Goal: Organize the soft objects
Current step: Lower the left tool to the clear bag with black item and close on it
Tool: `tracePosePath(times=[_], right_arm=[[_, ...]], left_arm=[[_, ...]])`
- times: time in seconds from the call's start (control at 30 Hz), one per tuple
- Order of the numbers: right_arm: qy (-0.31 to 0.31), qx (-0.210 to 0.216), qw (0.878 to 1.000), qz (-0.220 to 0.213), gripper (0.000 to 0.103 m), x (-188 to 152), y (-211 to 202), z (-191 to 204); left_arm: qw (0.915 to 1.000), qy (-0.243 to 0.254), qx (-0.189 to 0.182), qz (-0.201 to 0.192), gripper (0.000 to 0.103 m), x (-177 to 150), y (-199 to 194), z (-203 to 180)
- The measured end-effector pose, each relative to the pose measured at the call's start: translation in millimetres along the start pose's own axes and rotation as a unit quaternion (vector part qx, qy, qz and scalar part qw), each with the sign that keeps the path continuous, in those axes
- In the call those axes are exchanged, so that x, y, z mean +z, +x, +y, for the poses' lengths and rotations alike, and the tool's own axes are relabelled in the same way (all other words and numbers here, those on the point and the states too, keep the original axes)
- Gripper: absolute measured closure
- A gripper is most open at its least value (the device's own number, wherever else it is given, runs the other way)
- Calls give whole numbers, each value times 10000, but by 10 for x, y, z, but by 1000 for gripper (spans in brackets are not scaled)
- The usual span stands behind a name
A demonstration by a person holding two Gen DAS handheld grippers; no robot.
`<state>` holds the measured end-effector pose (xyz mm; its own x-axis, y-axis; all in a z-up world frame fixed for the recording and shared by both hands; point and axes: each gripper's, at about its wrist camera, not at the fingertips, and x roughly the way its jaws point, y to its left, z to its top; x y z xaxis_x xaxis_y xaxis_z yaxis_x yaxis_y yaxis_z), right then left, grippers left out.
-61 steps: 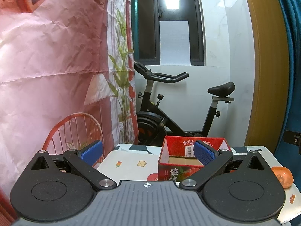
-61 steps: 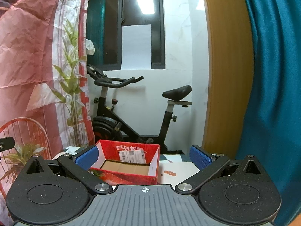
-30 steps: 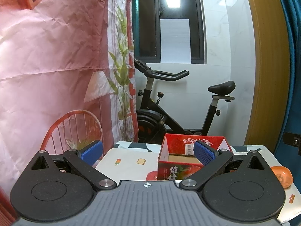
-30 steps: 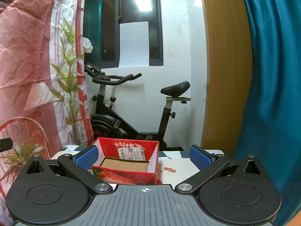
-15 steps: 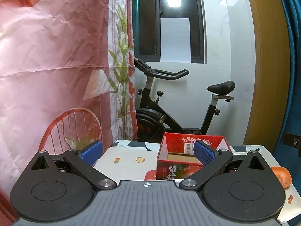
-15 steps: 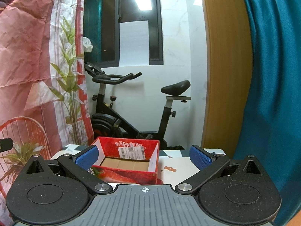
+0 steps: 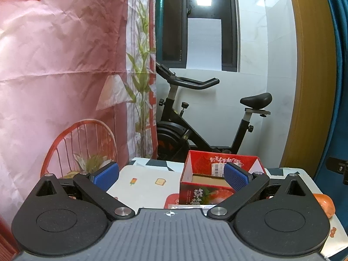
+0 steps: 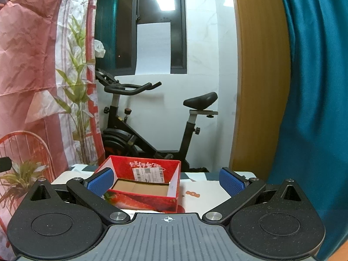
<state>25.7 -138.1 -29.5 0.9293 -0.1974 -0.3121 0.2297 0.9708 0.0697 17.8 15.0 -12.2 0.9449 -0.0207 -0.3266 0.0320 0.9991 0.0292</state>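
A red cardboard box (image 7: 208,187) with strawberry print stands open and empty on the white patterned table (image 7: 143,182); it also shows in the right wrist view (image 8: 143,187). An orange soft object (image 7: 326,204) lies at the table's right edge, behind the left gripper's right arm. My left gripper (image 7: 170,177) is open and empty, held above the table in front of the box. My right gripper (image 8: 166,181) is open and empty, with the box between and beyond its blue pads.
A black exercise bike (image 7: 195,130) stands behind the table against the white wall. A pink printed backdrop (image 7: 54,76) hangs on the left. A teal curtain (image 8: 315,87) and a wooden door frame (image 8: 256,76) are on the right.
Both grippers have drifted slightly, so the box and table sit a little differently in view. Both stay open and empty.
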Motion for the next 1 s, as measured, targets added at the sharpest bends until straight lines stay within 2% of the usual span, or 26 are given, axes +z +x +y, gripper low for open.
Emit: tracePosePath(times=[0.27,0.43,0.5,0.57,0.67,0.87,1.0], right_arm=[[119,184,9998,11,0,-59,50,-46],[488,548,9971,-203,0,-199,179,-189],[766,735,9942,-151,0,-286,307,-277],[1041,879,9907,-55,0,-374,461,-336],[1156,748,9903,211,0,-542,725,-368],[895,516,9940,349,0,-901,1115,-288],[906,877,9886,820,0,-1140,1378,-227]], left_arm=[[9999,-34,-82,102,0,-88,140,35],[9999,44,76,62,0,-207,282,80],[9998,9,94,171,0,-262,392,103],[9993,-166,-36,348,0,-326,535,162],[9978,-377,-122,534,0,-448,767,254],[9951,-265,199,931,0,-781,1246,325],[9892,-292,629,1295,0,-974,1481,401]])
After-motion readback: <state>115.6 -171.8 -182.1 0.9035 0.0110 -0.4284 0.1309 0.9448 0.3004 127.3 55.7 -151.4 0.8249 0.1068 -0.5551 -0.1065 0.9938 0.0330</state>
